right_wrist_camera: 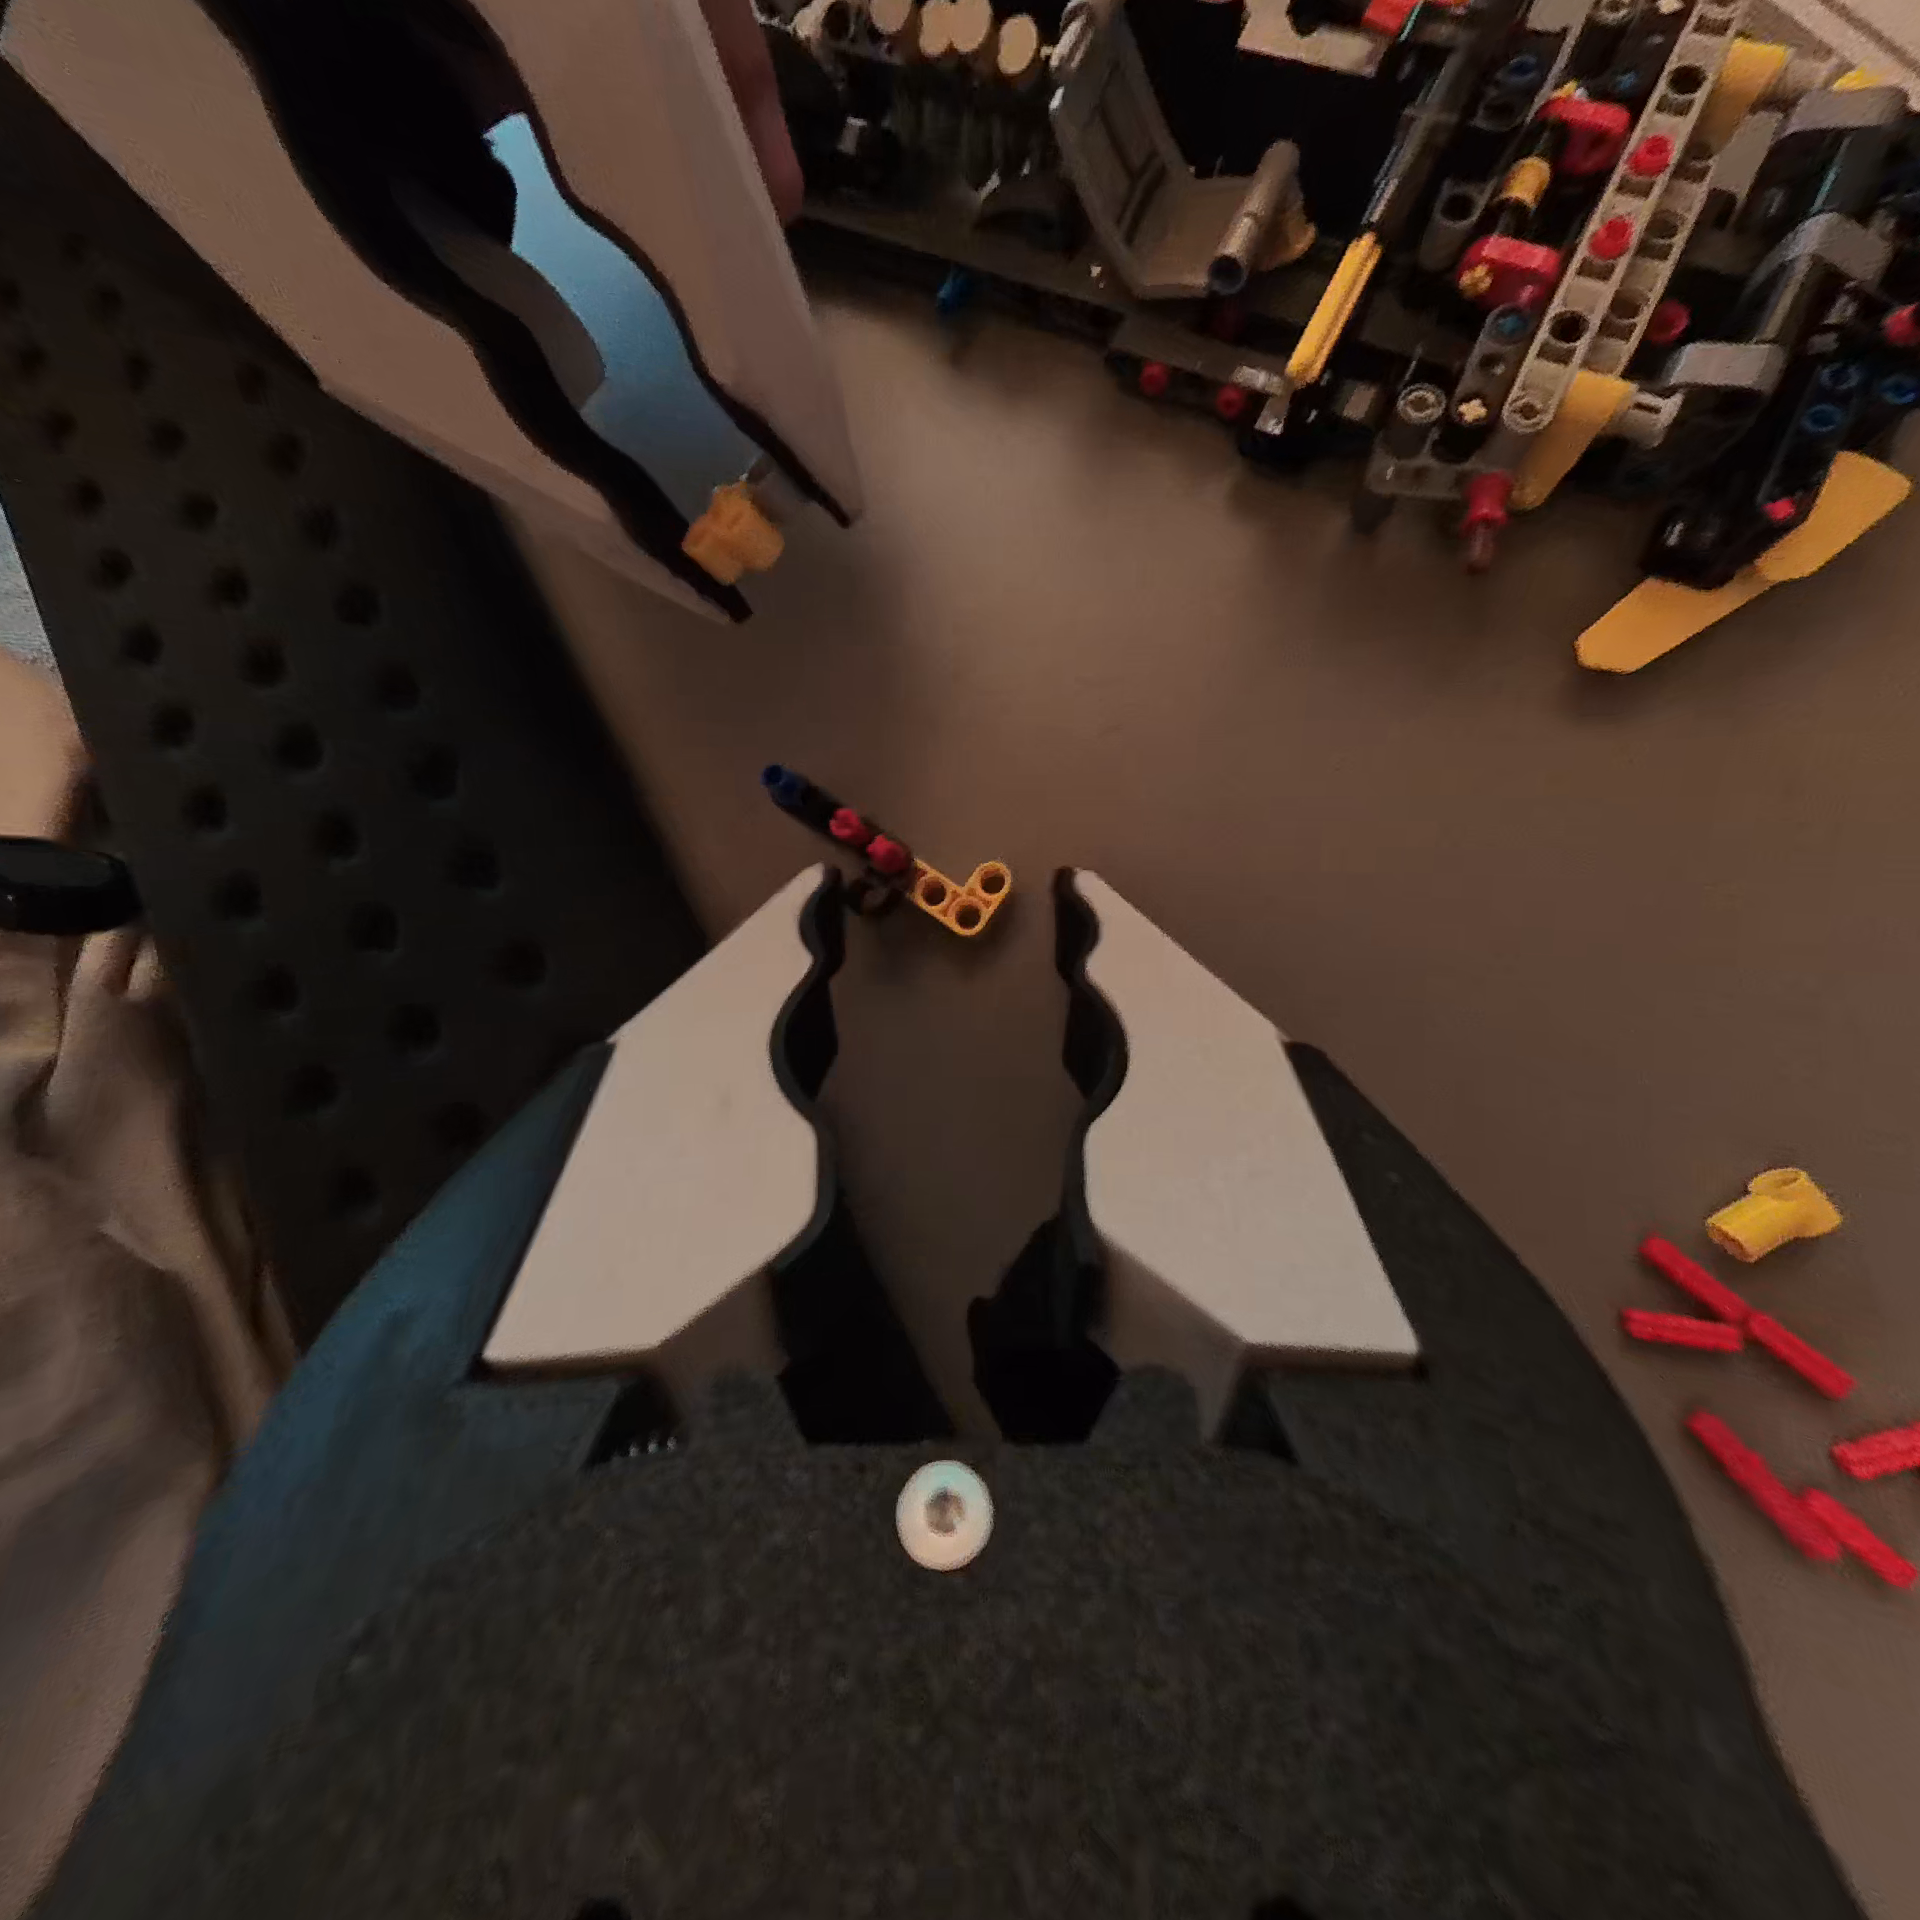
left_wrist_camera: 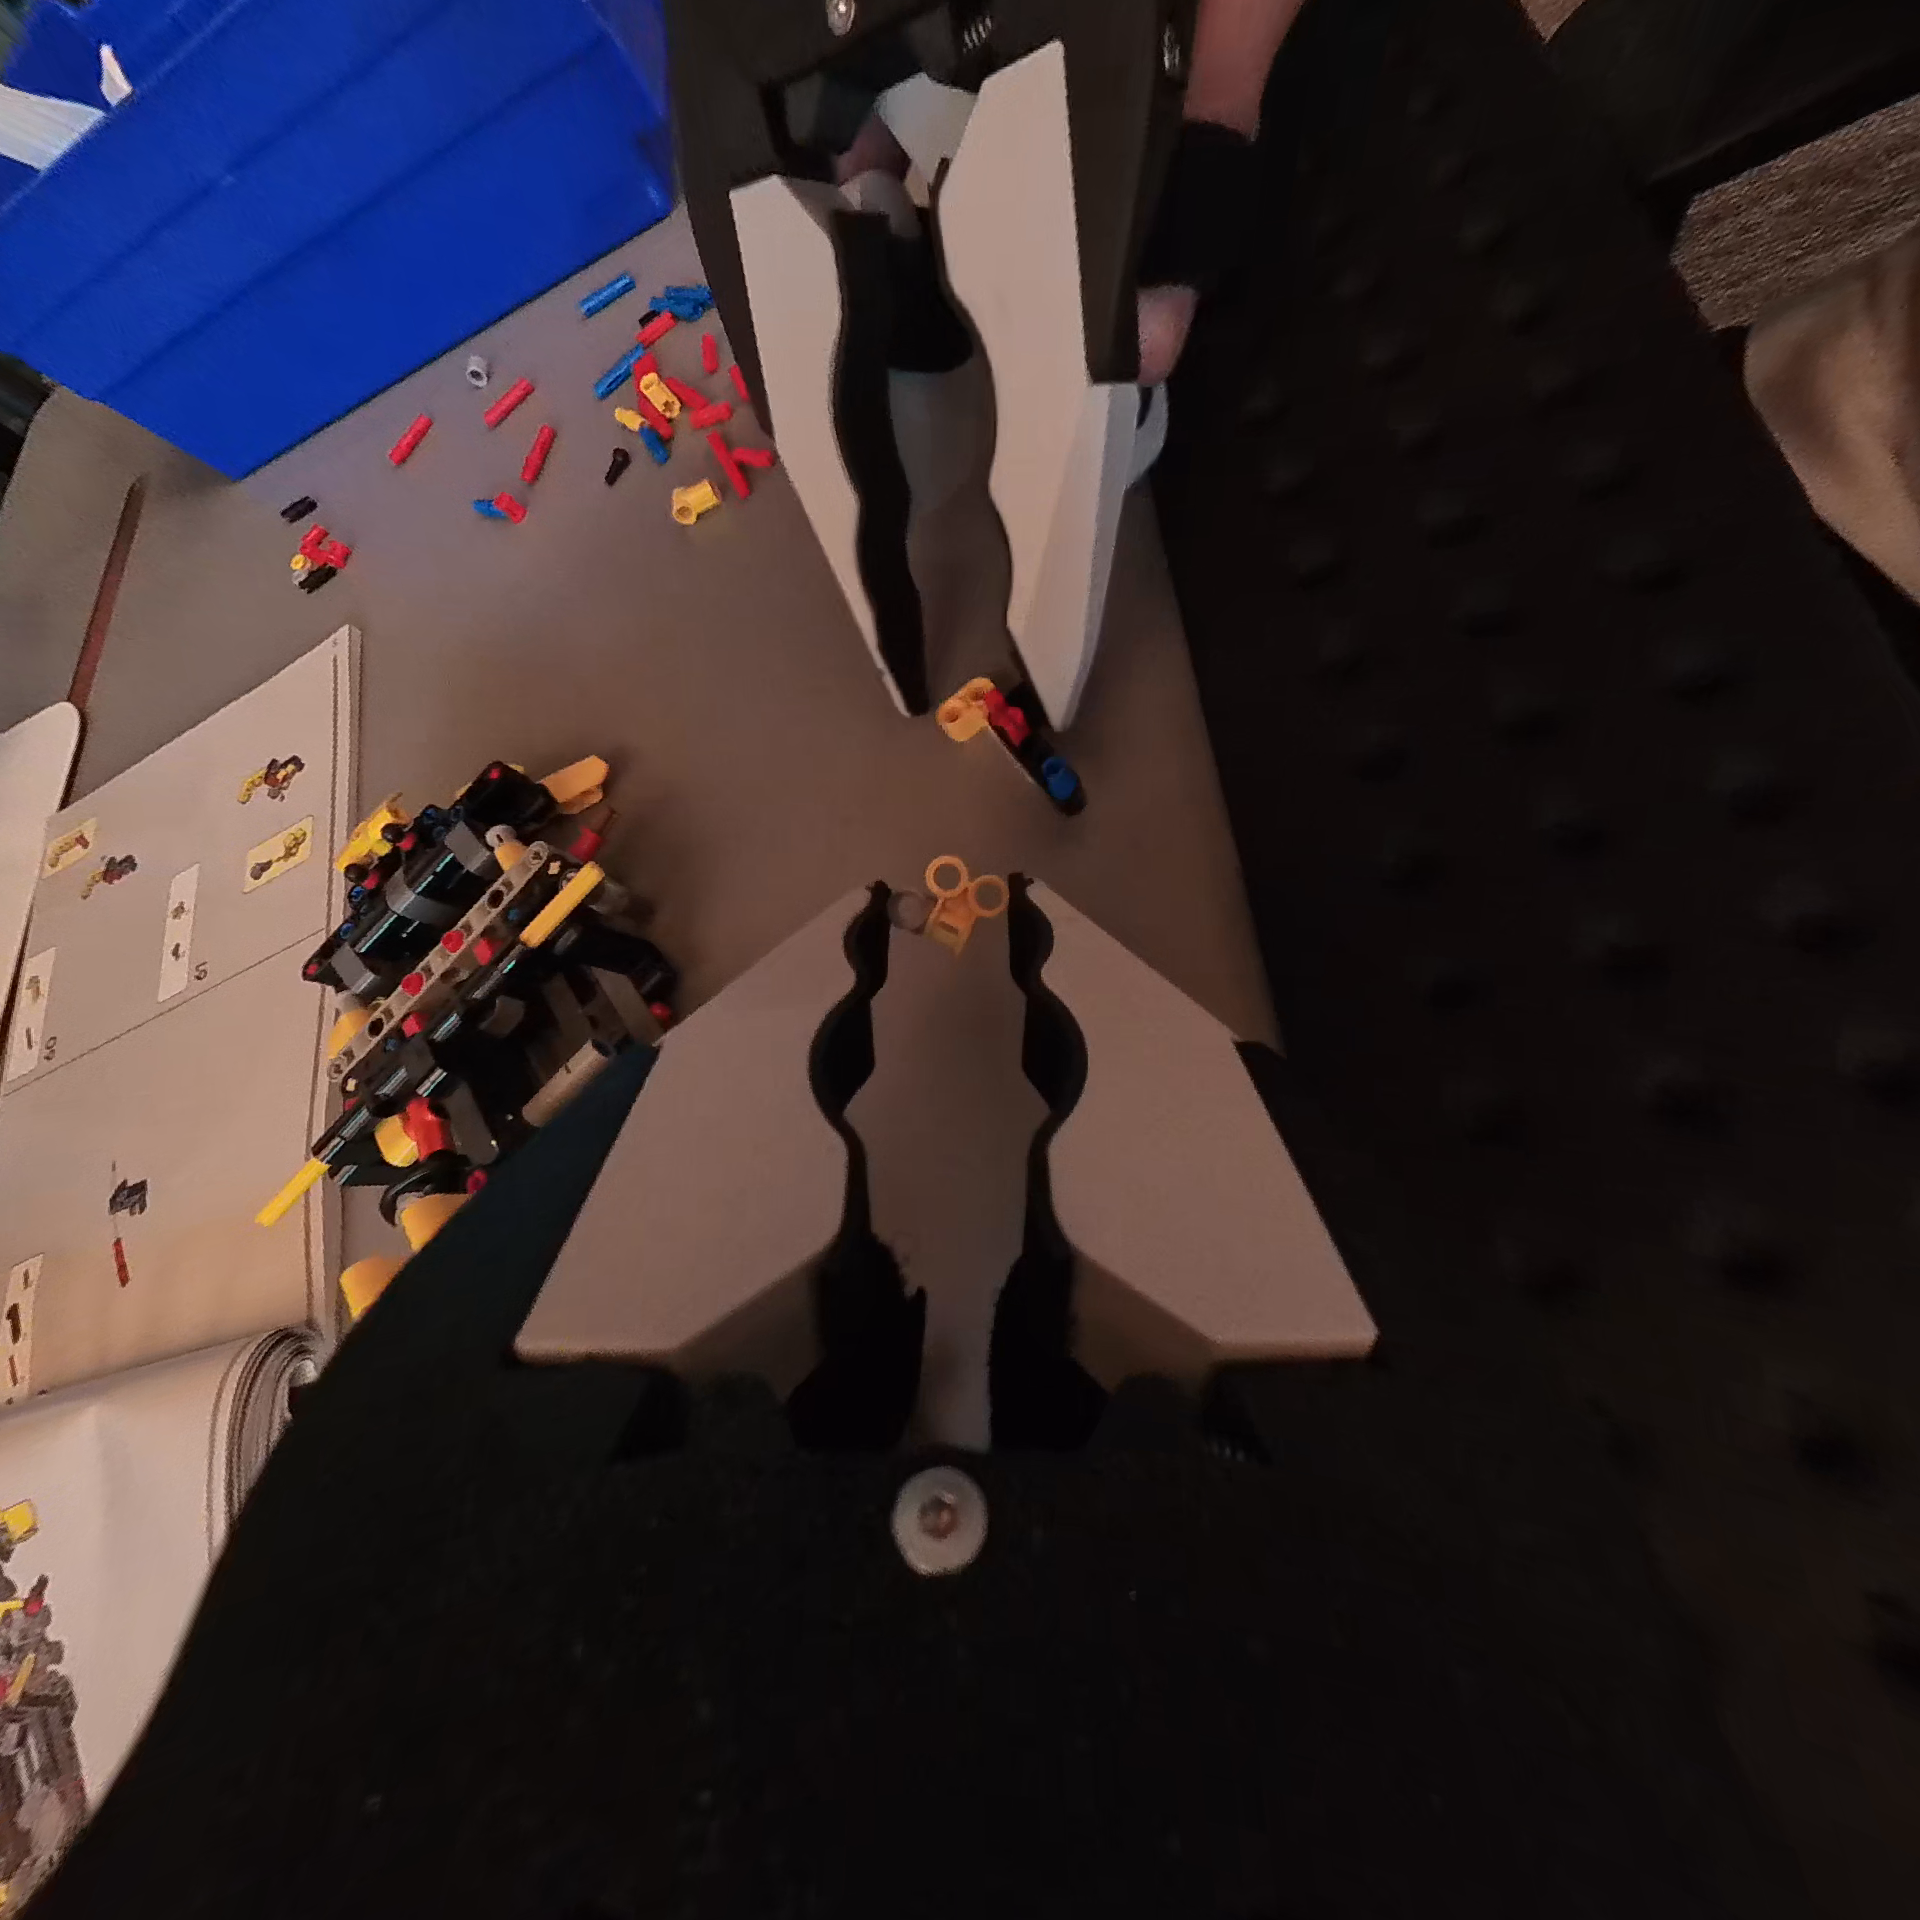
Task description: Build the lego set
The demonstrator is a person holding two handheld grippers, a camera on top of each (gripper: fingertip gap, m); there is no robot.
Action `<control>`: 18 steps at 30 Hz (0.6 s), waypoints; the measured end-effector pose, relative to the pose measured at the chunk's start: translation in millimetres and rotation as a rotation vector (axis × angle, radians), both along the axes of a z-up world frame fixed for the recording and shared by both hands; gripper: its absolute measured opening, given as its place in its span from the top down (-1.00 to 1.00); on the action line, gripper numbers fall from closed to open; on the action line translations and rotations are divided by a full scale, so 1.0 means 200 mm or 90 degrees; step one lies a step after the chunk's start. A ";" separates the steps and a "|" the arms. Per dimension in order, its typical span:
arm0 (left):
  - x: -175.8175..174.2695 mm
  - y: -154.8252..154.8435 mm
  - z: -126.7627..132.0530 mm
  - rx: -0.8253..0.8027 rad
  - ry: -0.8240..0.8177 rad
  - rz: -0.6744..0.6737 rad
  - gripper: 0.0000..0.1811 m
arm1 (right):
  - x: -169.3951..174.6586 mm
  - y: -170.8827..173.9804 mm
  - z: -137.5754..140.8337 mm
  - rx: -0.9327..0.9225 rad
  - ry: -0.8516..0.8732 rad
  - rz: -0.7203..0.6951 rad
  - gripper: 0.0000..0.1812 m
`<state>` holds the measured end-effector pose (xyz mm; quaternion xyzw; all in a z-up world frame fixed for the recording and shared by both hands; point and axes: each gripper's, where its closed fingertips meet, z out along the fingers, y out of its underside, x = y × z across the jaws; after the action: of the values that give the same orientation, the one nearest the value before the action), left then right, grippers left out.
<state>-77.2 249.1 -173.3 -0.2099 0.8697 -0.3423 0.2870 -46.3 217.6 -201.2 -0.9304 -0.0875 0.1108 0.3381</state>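
Observation:
My left gripper [left_wrist_camera: 951, 891] is shut on a small yellow connector [left_wrist_camera: 961, 906] with a grey pin in it and holds it above the table. It also shows at the upper left of the right wrist view [right_wrist_camera: 792, 566], with the connector [right_wrist_camera: 732, 535] at its tips. My right gripper [right_wrist_camera: 945, 878] is open. A small sub-assembly [right_wrist_camera: 914, 873] lies on the table at its tips: a black beam with red and blue pins and a yellow L-piece. It touches the left fingertip [right_wrist_camera: 821, 894]. The left wrist view shows this gripper [left_wrist_camera: 985, 712] and the sub-assembly [left_wrist_camera: 1008, 732] just beyond my left gripper.
The large black, grey and yellow model [left_wrist_camera: 478, 977] [right_wrist_camera: 1507, 260] sits on the table beside an open instruction booklet [left_wrist_camera: 177, 987]. Loose red, blue and yellow pins [left_wrist_camera: 665, 395] [right_wrist_camera: 1766, 1382] are scattered near a blue bin [left_wrist_camera: 312, 208]. A black perforated mat [left_wrist_camera: 1558, 831] [right_wrist_camera: 260, 675] borders the table. There is about 6 cm between the tips of the two grippers.

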 end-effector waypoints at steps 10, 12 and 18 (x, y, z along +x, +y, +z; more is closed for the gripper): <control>0.00 -0.03 0.02 -0.040 0.014 0.002 0.74 | 0.00 0.06 0.01 0.042 -0.096 0.050 0.82; 0.00 -0.04 0.01 -0.038 0.013 0.005 0.74 | -0.02 0.08 0.01 0.046 -0.114 0.060 0.87; 0.00 -0.03 -0.04 -0.017 0.038 0.015 0.74 | -0.07 0.13 -0.01 0.010 -0.107 0.083 0.92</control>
<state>-76.6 244.0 -180.8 -0.2343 0.8707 -0.3441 0.2618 -59.4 243.2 -203.5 -0.9260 -0.1770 0.0538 0.3291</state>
